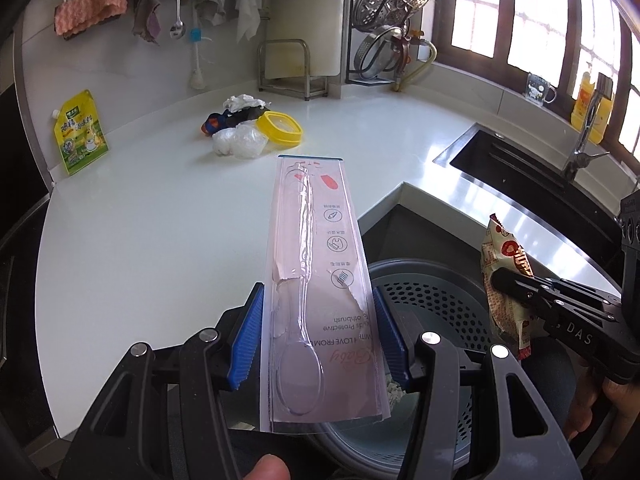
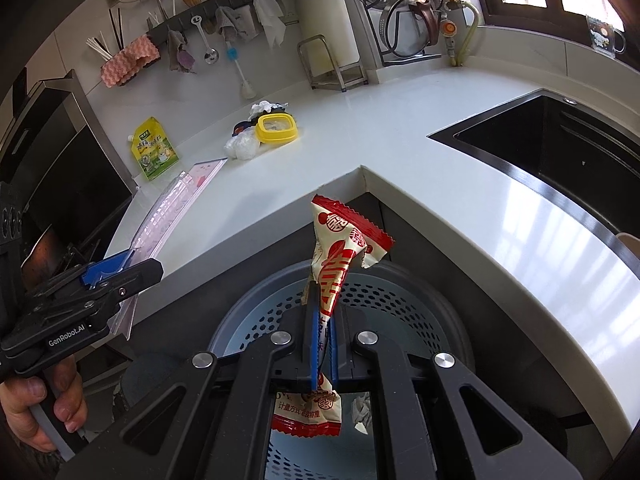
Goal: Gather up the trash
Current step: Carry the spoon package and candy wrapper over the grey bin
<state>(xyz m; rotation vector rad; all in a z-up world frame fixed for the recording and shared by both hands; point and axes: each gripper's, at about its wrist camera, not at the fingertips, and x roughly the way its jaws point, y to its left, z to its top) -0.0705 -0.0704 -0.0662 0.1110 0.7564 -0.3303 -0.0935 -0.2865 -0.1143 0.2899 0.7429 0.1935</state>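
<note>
My left gripper (image 1: 319, 332) is shut on an empty clear toothbrush blister pack (image 1: 316, 264), which juts forward over the counter edge and the bin; the same pack (image 2: 176, 204) shows at the left of the right wrist view. My right gripper (image 2: 323, 312) is shut on a red and cream snack wrapper (image 2: 344, 248), hanging over the round grey perforated trash bin (image 2: 400, 292) below the counter corner. That wrapper (image 1: 506, 280) also appears at the right in the left wrist view, above the bin (image 1: 432, 292). Crumpled paper lies inside the bin.
On the white counter (image 1: 160, 220) lie a yellow-rimmed lid (image 1: 280, 127), crumpled plastic bags (image 1: 239, 142), a white tissue and a dark wrapper. A yellow-green pouch (image 1: 79, 134) leans on the wall. The black sink (image 2: 552, 152) and a dish rack sit to the right.
</note>
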